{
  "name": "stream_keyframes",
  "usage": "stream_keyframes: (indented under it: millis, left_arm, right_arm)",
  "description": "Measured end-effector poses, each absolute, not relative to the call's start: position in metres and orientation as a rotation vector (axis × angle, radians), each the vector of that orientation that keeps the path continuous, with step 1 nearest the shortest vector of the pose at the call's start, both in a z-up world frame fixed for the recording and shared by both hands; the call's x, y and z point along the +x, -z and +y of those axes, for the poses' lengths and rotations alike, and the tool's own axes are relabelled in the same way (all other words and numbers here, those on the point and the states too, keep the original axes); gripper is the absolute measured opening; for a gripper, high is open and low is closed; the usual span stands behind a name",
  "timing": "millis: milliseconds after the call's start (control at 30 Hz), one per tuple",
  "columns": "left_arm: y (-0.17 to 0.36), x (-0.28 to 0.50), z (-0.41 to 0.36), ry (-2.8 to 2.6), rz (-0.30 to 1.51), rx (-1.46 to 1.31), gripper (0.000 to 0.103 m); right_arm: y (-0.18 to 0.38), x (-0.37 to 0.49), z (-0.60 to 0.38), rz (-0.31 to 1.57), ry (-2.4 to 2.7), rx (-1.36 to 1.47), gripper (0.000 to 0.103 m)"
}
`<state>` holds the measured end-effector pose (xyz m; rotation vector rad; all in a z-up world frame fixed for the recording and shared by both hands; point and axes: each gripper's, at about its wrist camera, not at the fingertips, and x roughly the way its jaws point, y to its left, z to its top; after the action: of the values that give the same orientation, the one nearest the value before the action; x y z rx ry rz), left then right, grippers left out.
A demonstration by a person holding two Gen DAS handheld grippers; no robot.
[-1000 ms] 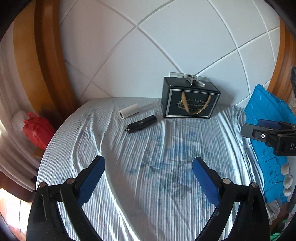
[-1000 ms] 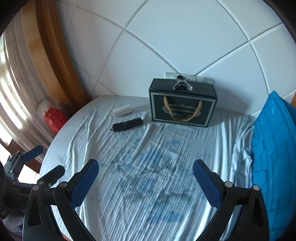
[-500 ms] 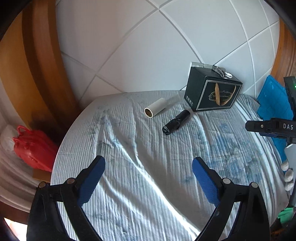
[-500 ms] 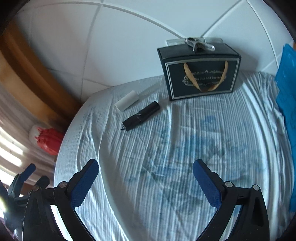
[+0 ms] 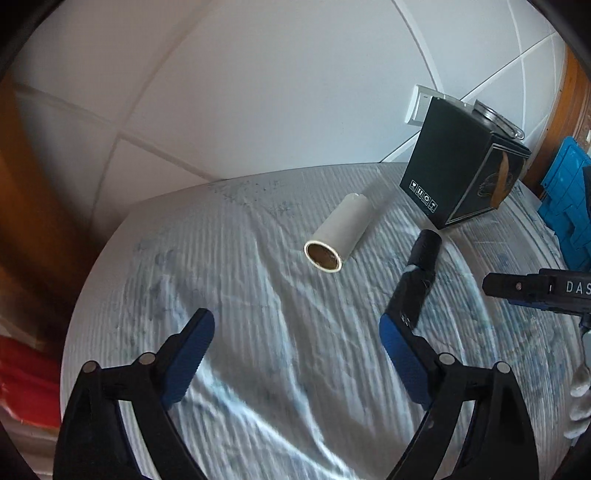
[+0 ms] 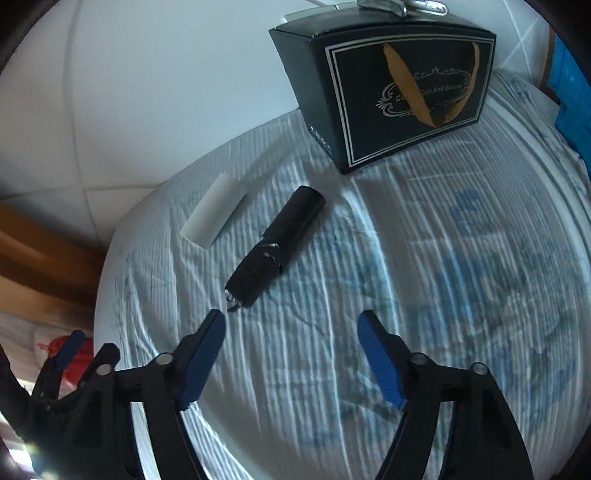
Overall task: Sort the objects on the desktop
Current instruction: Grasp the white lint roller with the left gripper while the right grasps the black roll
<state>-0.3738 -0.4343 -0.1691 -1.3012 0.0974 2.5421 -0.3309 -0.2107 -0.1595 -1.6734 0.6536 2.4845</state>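
A white paper roll point(image 5: 339, 237) point(image 6: 214, 210) lies on the cloth-covered round table point(image 5: 229, 295). Beside it lies a black cylindrical object point(image 5: 415, 280) point(image 6: 275, 238). My left gripper point(image 5: 297, 338) hangs over the cloth short of the roll, its jaws closing with nothing between them. My right gripper point(image 6: 291, 332) hovers just short of the black cylinder's near end, its jaws also closing on empty air. In the left wrist view the right gripper's body point(image 5: 535, 290) shows at the right edge. The left gripper's fingers point(image 6: 70, 349) appear at the lower left of the right wrist view.
A black gift box point(image 5: 461, 166) point(image 6: 391, 92) with a gold ribbon stands at the table's back by the white tiled wall, a metal clip point(image 6: 399, 7) on top. Blue plastic crates point(image 5: 569, 206) stand at the right. A red bag point(image 5: 26, 380) sits below the table's left edge.
Both grippers have dropped and moved in toward the roll and the black cylinder, which now look much larger. The right gripper's jaws have narrowed markedly, the left's slightly.
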Motion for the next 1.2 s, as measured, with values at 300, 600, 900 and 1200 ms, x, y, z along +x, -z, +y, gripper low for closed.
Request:
stream_keyframes:
  millis: [300, 600, 900, 1200]
  left_arm:
    - [0.233, -0.465, -0.363, -2.45, 0.263, -1.271, 0.082]
    - [0.25, -0.451, -0.359, -2.418, 0.225, -1.355, 0.05]
    - [0.24, -0.383, -0.39, -2.364, 0.012, -1.513, 0.05]
    - [0.229, -0.351, -0.399, -2.473, 0.074, -1.482, 0.052]
  right_arm:
    - [0.219, -0.403, -0.217, 0.737, -2.386, -1.671, 0.065]
    - [0.24, -0.424, -0.239, 0.609, -2.422, -1.732, 0.042]
    - [0.229, -0.401, -0.263, 0.151, -2.539, -1.851, 0.039]
    - [0.222, -0.369, -0.256, 0.178, -2.578, -1.891, 0.051]
